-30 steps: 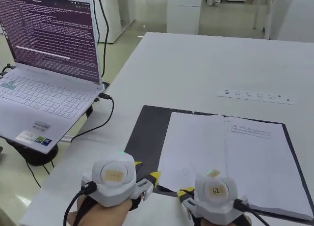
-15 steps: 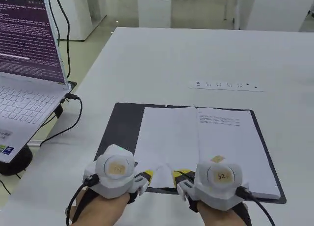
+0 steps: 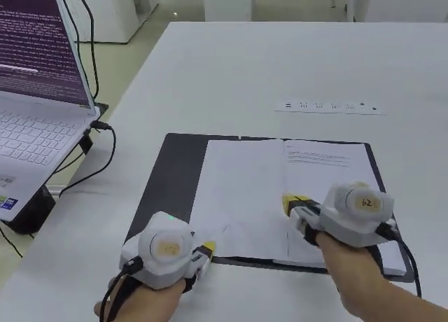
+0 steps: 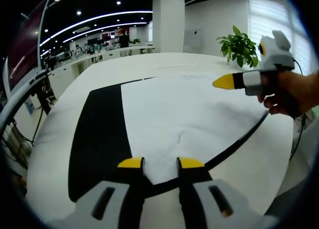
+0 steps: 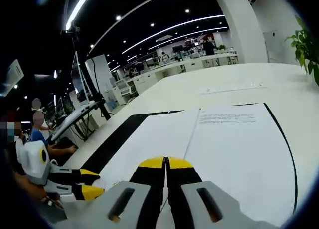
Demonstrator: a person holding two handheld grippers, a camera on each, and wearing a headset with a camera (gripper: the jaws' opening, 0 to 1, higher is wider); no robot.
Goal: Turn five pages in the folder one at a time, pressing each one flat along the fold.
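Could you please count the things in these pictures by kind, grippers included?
Grippers: 2 (left gripper, right gripper)
Folder: 1
Laptop: 1
Flat white strip: 1
Total: 5

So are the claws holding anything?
Nothing is held. The left gripper is open at the near edge of the page; the right gripper is shut empty over the fold.

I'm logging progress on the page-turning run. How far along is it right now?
Done: the folder lies open with a blank page laid on the left. In hand: the right gripper, jaws shut, sits at the fold, seemingly pressing; the left gripper, open, rests at the page's lower edge. Left: further turns; how many pages are already turned can't be told.
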